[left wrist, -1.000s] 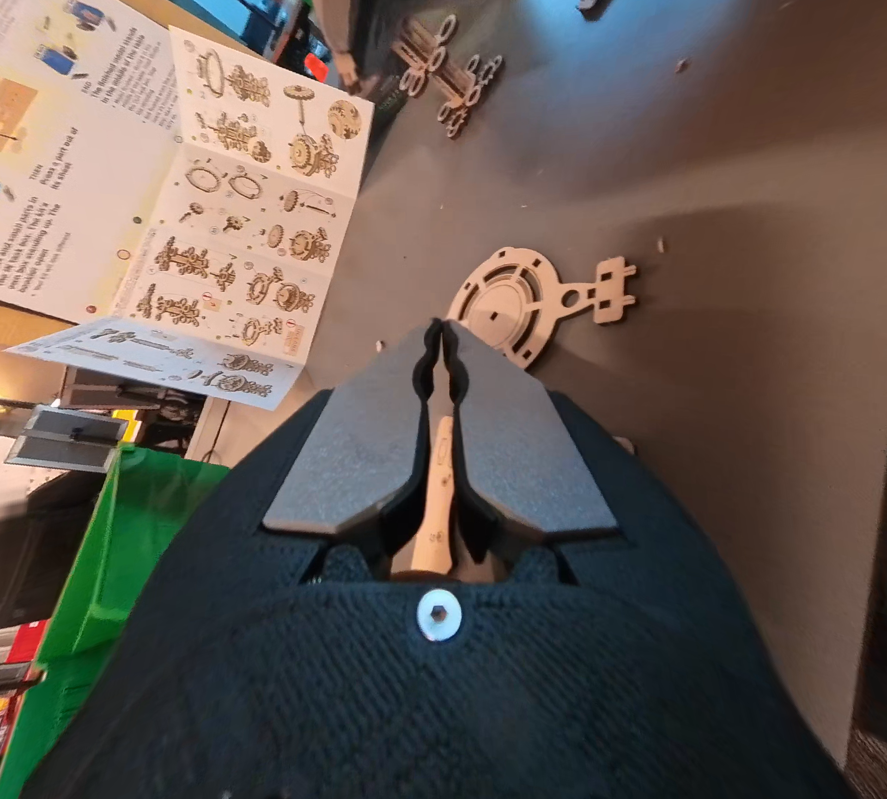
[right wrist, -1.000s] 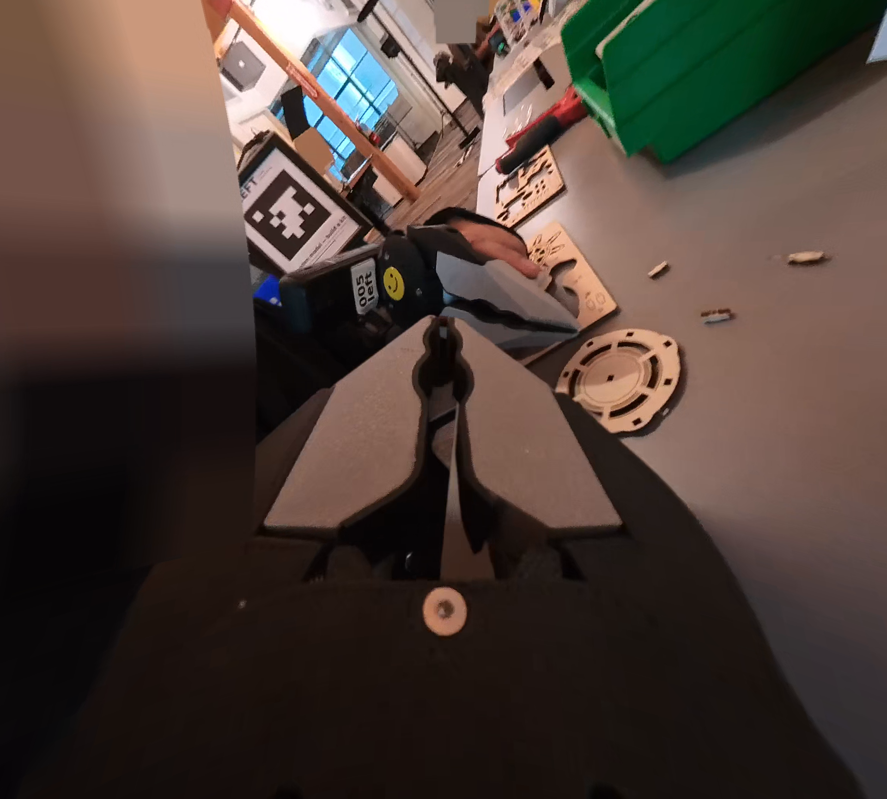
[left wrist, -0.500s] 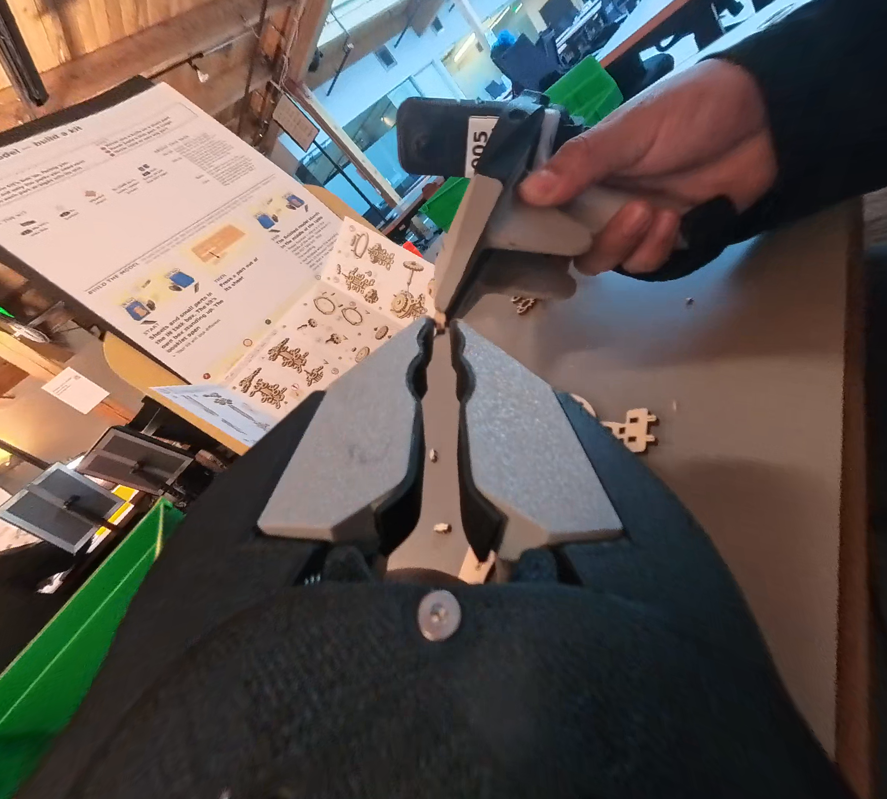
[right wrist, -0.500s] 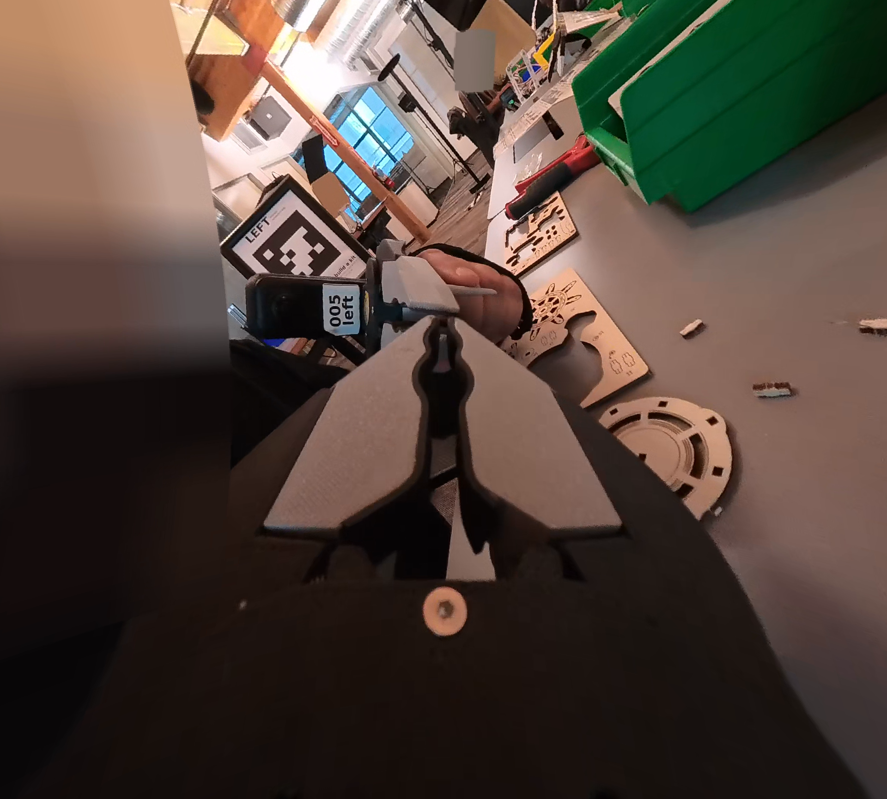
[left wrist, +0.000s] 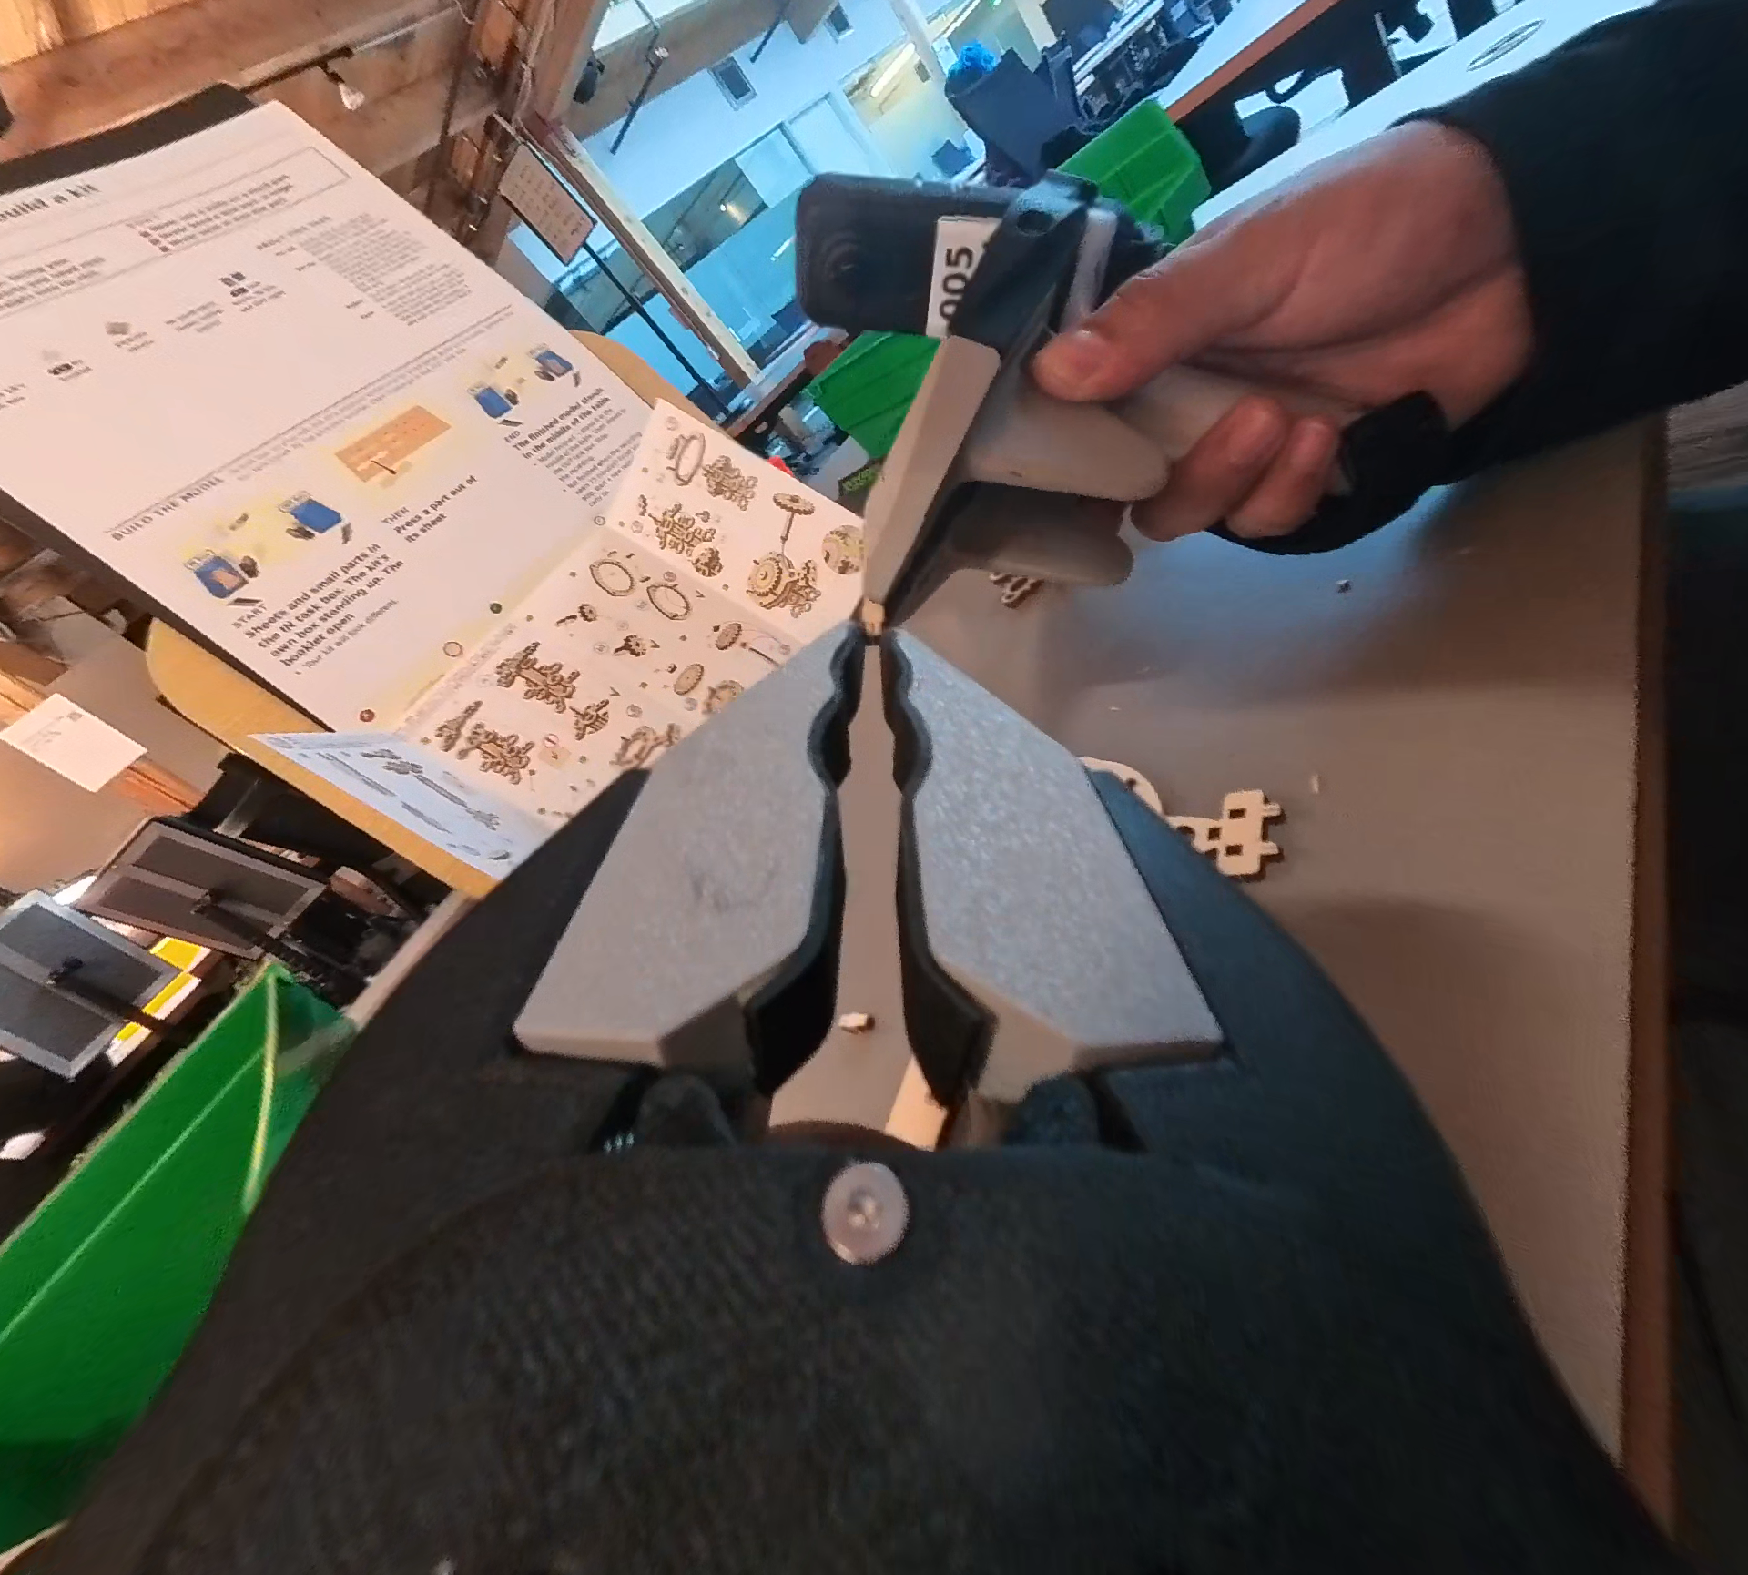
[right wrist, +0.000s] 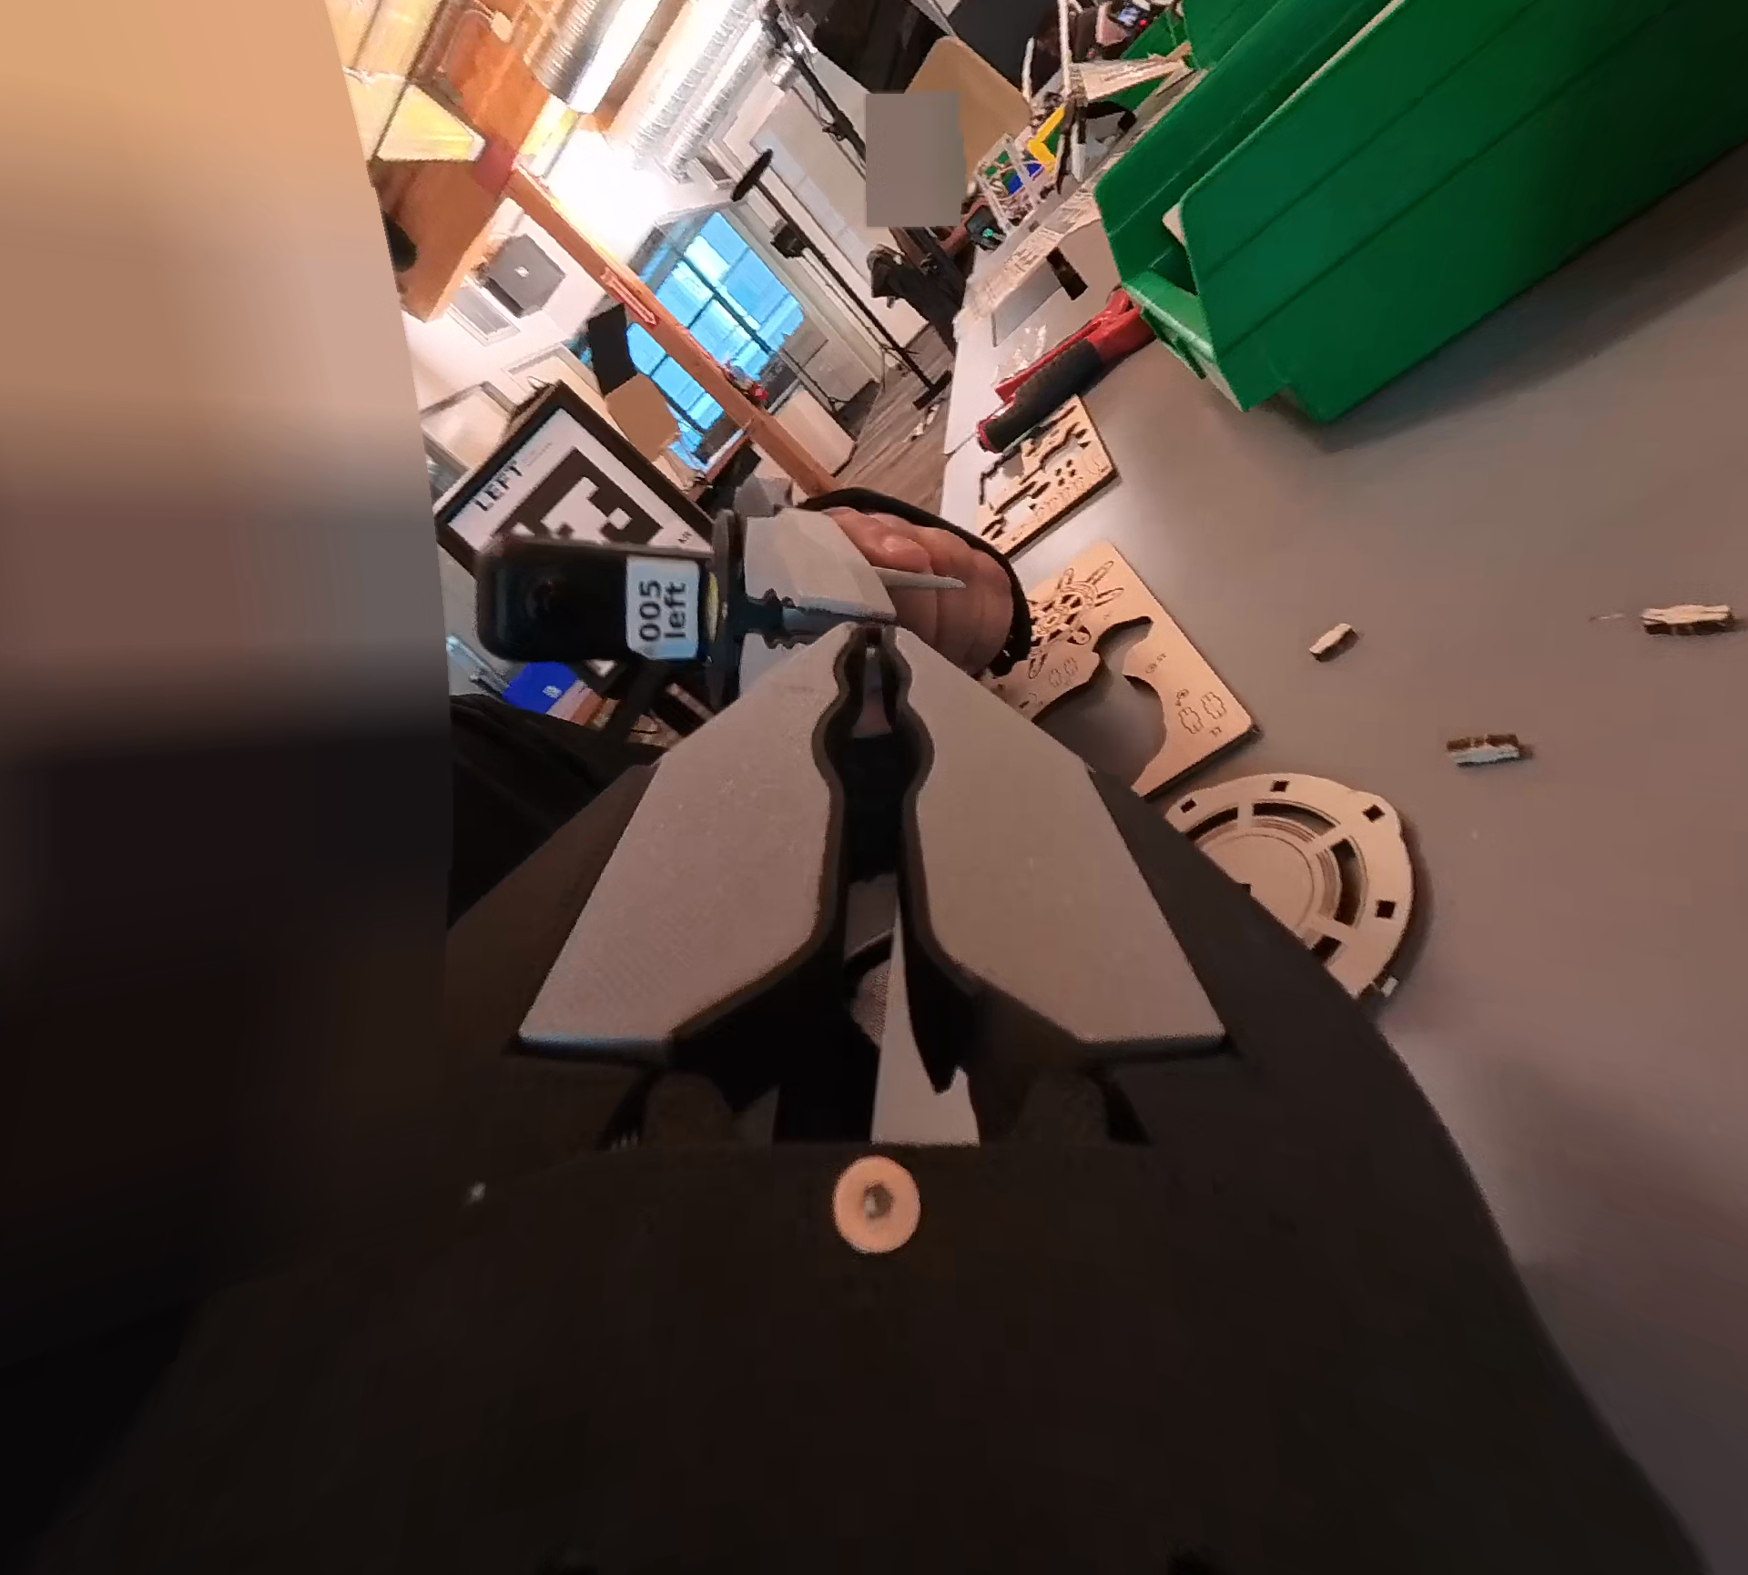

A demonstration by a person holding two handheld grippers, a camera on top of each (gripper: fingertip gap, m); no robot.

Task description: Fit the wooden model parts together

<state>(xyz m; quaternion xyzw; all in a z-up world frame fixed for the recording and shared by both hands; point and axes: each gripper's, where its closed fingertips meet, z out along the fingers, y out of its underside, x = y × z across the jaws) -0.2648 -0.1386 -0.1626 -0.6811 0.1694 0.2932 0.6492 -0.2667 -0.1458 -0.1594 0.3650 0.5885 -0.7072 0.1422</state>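
Note:
My left gripper (left wrist: 871,648) is shut on a thin pale wooden part (left wrist: 913,1104) that shows between the finger bases. My right gripper (right wrist: 865,642) is held by a hand and also shows in the left wrist view (left wrist: 882,595). It is shut, with a small tan wooden piece (left wrist: 875,622) at its tip. The two gripper tips meet tip to tip above the grey table (left wrist: 1372,773). A round slotted wooden disc (right wrist: 1305,877) lies on the table below. In the left wrist view only its tabbed end (left wrist: 1239,844) shows past my fingers.
An open instruction booklet (left wrist: 662,640) and a propped instruction board (left wrist: 284,395) stand at the left. Punched wooden sheets (right wrist: 1116,678) and a red-handled tool (right wrist: 1059,376) lie beyond the disc. Green bins (right wrist: 1466,158) stand at the far side. Small wood scraps (right wrist: 1490,749) dot the table. The grippers are tip to tip, or close to it. The round slotted wooden disc (right wrist: 1305,877) is about 11 centimetres from both grippers' fingertips.
My left gripper has tilted up from facing the table and disc, and now points at the right gripper. The two tips have come together above the table.

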